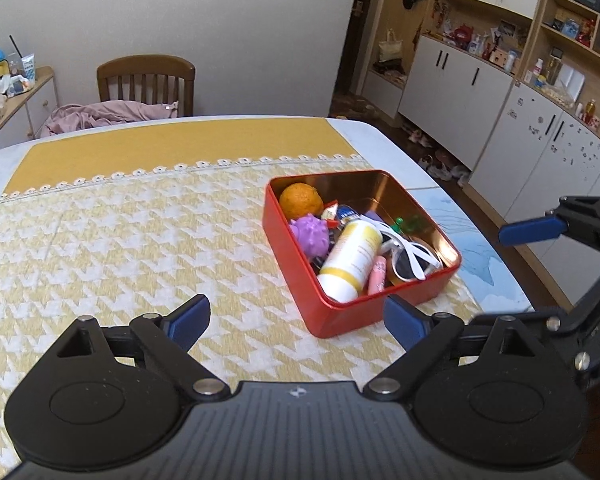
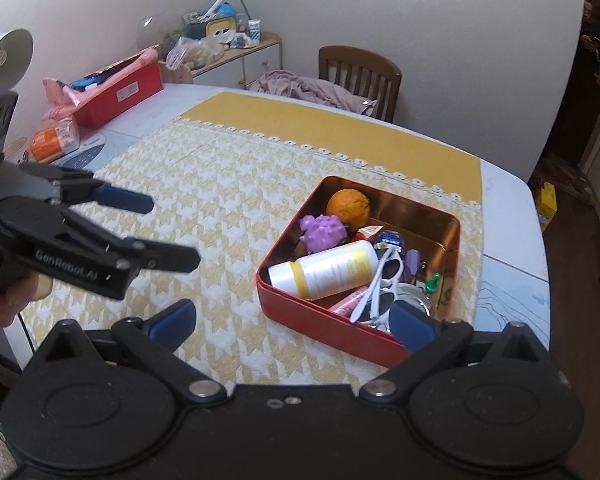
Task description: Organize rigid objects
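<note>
An open red tin (image 1: 352, 316) (image 2: 320, 320) sits on the yellow houndstooth cloth. It holds an orange (image 1: 300, 200) (image 2: 348, 204), a purple spiky toy (image 1: 312, 232) (image 2: 324, 232), a white bottle with yellow bands (image 1: 352, 256) (image 2: 324, 268), white sunglasses (image 1: 412, 256) (image 2: 384, 284), a pink tube (image 1: 378, 276) (image 2: 350, 300) and small bits. My left gripper (image 1: 296, 320) (image 2: 160, 228) is open and empty, just short of the tin's near left corner. My right gripper (image 2: 294, 324) is open and empty at the tin's near edge; one of its blue fingers (image 1: 532, 230) shows in the left wrist view.
A long red box (image 2: 120, 88) and an orange packet (image 2: 52, 142) lie at the table's far left. A wooden chair (image 1: 146, 80) with pink cloth stands behind the table. White cabinets (image 1: 460, 80) line the right. A hand (image 2: 4, 304) grips the left tool.
</note>
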`<state>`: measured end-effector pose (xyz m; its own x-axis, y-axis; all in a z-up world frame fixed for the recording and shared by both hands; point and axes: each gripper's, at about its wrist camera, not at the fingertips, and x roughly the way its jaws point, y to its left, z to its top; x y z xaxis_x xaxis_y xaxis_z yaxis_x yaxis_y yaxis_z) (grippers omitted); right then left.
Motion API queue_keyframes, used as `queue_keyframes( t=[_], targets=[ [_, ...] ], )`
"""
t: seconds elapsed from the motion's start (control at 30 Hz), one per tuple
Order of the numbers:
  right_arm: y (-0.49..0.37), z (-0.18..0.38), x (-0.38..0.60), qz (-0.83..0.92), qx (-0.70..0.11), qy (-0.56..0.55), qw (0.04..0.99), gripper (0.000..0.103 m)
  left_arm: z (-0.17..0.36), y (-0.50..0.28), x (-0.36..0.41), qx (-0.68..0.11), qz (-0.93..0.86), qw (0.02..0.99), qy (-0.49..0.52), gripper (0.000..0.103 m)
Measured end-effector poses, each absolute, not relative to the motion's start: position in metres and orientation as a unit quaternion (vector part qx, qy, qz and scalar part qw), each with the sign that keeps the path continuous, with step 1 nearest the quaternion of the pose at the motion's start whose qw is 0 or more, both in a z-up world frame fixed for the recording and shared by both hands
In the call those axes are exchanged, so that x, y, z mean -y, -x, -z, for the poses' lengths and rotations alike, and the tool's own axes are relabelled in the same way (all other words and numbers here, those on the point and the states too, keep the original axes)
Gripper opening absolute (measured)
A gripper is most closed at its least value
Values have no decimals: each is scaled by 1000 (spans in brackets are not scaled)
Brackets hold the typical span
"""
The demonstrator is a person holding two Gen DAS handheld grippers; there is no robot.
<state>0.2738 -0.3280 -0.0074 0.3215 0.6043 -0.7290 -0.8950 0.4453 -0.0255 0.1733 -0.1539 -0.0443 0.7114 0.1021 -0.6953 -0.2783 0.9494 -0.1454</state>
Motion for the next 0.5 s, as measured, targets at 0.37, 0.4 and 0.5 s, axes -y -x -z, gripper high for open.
queue_keyframes(
  t=[0.37, 0.4, 0.5],
  targets=[
    [-268, 11, 339, -470, -337, 212, 788, 103, 47, -164, 166, -369, -109, 916, 111, 94],
    [-267, 11, 339, -470, -337, 212, 788, 103, 47, -163, 166, -370, -110, 916, 109, 94],
    [-266, 11, 340, -470, -338, 212, 788, 103, 48, -160, 167, -372, -111, 915, 111, 94]
  ],
)
